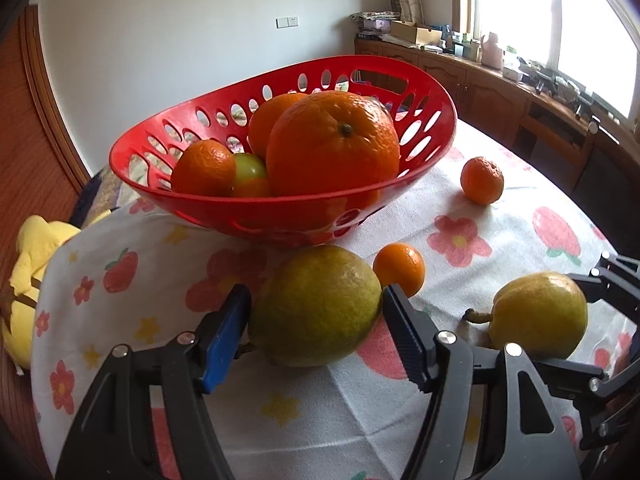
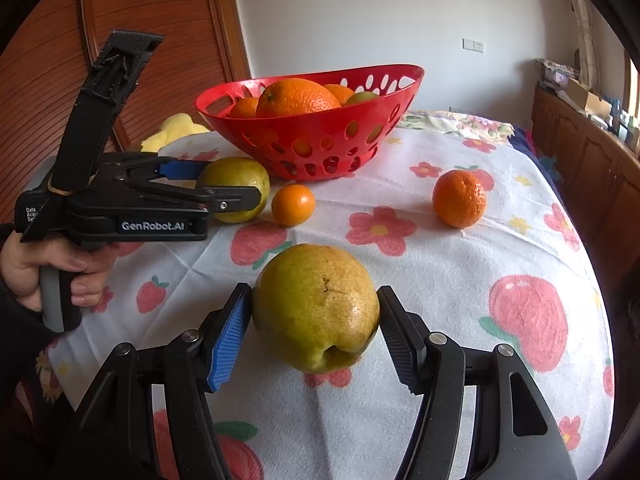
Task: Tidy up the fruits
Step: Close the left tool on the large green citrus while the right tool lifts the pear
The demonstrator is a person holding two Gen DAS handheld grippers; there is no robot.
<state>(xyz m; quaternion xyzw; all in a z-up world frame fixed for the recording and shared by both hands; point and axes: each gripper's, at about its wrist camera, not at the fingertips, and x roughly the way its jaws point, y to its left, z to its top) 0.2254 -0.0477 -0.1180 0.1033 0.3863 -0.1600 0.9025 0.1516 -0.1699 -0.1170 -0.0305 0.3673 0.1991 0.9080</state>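
A red perforated basket (image 1: pixel 280 204) (image 2: pixel 316 152) holds a big orange (image 1: pixel 332 144), smaller oranges and a green fruit. On the flowered cloth in front of it lies a large green-yellow orange (image 1: pixel 316 306) (image 2: pixel 236 172). My left gripper (image 1: pixel 316 296) (image 2: pixel 228 184) straddles it, open, with the pads close beside its sides. A yellow pear (image 2: pixel 316 308) (image 1: pixel 540 312) lies to its right, and my right gripper (image 2: pixel 314 300) is shut on it, both pads pressing its flanks. Two mandarins lie loose: a small one (image 1: pixel 400 268) (image 2: pixel 293 205) and a larger one (image 1: pixel 482 180) (image 2: pixel 459 199).
A white cloth (image 2: pixel 440 280) with printed flowers and strawberries covers the round table. A yellow soft thing (image 1: pixel 32 264) lies off the table's left edge. A person's hand (image 2: pixel 60 268) grips the left tool's handle. A cluttered wooden sideboard (image 1: pixel 520 92) runs under the window.
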